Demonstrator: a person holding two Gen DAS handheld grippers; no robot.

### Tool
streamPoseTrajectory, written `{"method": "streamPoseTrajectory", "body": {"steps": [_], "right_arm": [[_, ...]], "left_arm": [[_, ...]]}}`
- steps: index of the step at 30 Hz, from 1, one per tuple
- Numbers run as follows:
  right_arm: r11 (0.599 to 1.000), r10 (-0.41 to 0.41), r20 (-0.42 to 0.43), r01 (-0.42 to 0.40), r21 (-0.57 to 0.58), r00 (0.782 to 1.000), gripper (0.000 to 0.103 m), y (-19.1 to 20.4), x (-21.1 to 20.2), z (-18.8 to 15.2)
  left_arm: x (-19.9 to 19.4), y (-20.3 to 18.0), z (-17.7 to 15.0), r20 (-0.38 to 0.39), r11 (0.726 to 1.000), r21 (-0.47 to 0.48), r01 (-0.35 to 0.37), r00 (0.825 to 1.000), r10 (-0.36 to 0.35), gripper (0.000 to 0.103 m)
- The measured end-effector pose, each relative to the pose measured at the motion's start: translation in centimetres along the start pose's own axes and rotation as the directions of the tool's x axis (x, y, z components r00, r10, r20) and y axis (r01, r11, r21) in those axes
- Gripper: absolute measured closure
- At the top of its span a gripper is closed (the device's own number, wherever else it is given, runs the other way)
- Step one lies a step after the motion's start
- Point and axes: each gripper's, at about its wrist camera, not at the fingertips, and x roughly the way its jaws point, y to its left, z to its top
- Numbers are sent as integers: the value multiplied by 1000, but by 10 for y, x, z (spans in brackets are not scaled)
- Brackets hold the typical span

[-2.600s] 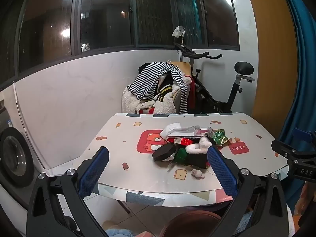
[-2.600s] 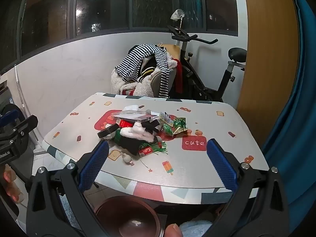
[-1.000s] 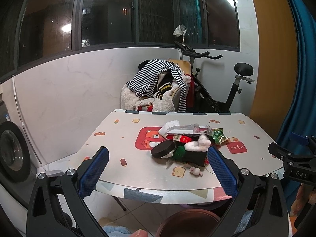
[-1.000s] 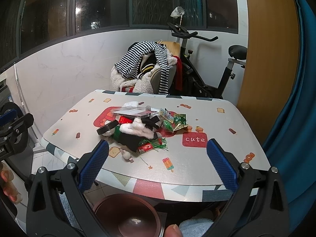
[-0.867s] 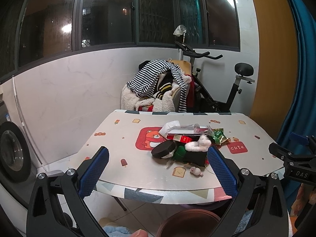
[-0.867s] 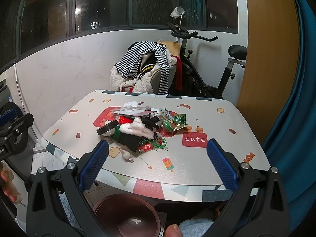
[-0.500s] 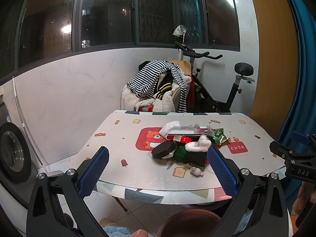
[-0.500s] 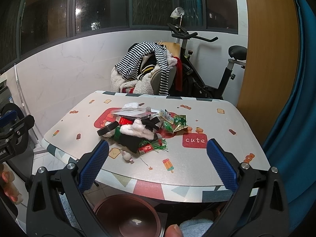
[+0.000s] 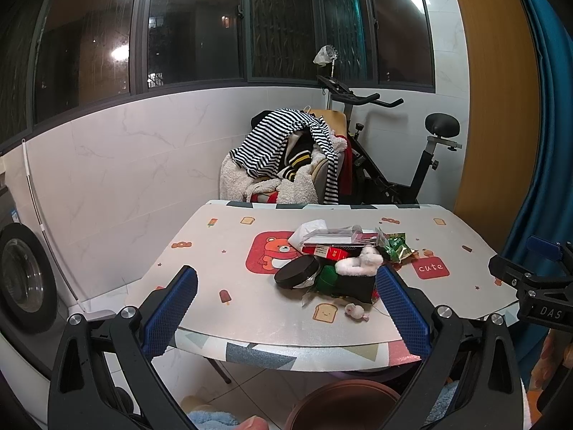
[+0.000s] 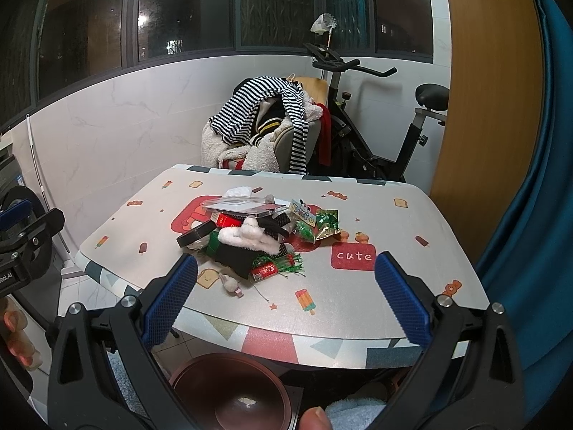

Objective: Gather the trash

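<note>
Brown bin (image 10: 229,390) holds perhaps one white scrap.

Home balcony — exercise bike (image 9: 390,165), washer (image 9: 21,279)

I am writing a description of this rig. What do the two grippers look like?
Both the left gripper and the right gripper have black plastic frames with triangular cut-outs and silver screws. Each finger carries a blue pad with a fine grid texture. White lettering marks the side of each body, "DAS" on the right one.
</note>
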Motion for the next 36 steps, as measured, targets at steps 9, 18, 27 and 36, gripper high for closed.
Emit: {"method": "streamPoseTrajectory", "body": {"steps": [9,18,27,36], "right_arm": [[1000,1,-3,-1,1,1000,6,-1,0,0],[1000,-3,-28,3,4,1000,6,-2,9,-7],[995,29,-60,-24,95,998,6,-14,38,-30],[992,114,-221,-121,-20,969,6,23,120,-64]], "left_arm": [[1,1,1,0,1000,0,-1,1000,1,5],[14,2,-8,-7,998,46,-51,999,51,5],[52,16,-34,-96,999,20,-46,994,48,5],[99,32,-61,-228,998,-38,-43,973,33,5]]}}
